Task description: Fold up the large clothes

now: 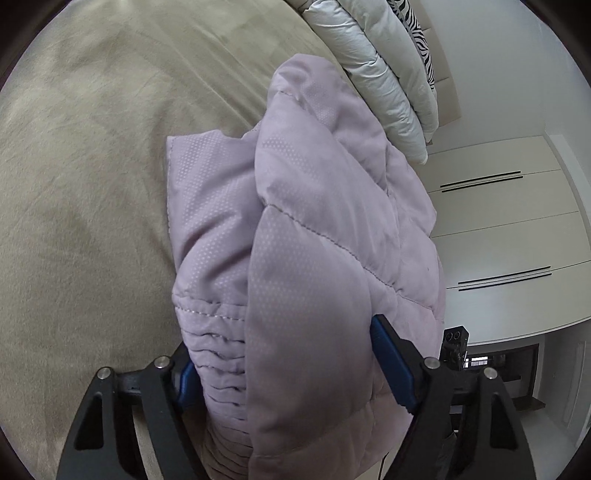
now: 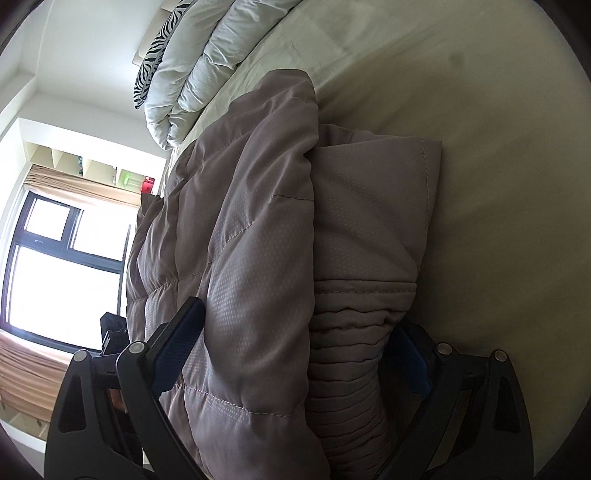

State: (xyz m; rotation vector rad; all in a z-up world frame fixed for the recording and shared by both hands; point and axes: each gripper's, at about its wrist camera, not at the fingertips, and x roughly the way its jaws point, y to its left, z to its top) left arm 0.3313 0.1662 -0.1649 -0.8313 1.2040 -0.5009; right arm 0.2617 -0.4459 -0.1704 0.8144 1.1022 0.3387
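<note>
A pale lilac quilted puffer jacket (image 1: 303, 236) lies bunched and folded over itself on the beige bed sheet (image 1: 92, 184). My left gripper (image 1: 291, 365) is clamped on its thick ribbed hem end, blue pads on both sides of the fabric. In the right wrist view the same jacket (image 2: 258, 240) looks greyish. My right gripper (image 2: 299, 347) is likewise clamped on the folded bulk, with one pad (image 2: 181, 343) on the outside and the other mostly hidden by the ribbed cuff.
A folded white duvet (image 1: 376, 74) and a zebra-print pillow (image 1: 417, 33) lie at the head of the bed. White wardrobe doors (image 1: 498, 221) stand beside the bed. A bright window (image 2: 55, 266) with beige curtains and shelves is on the other side.
</note>
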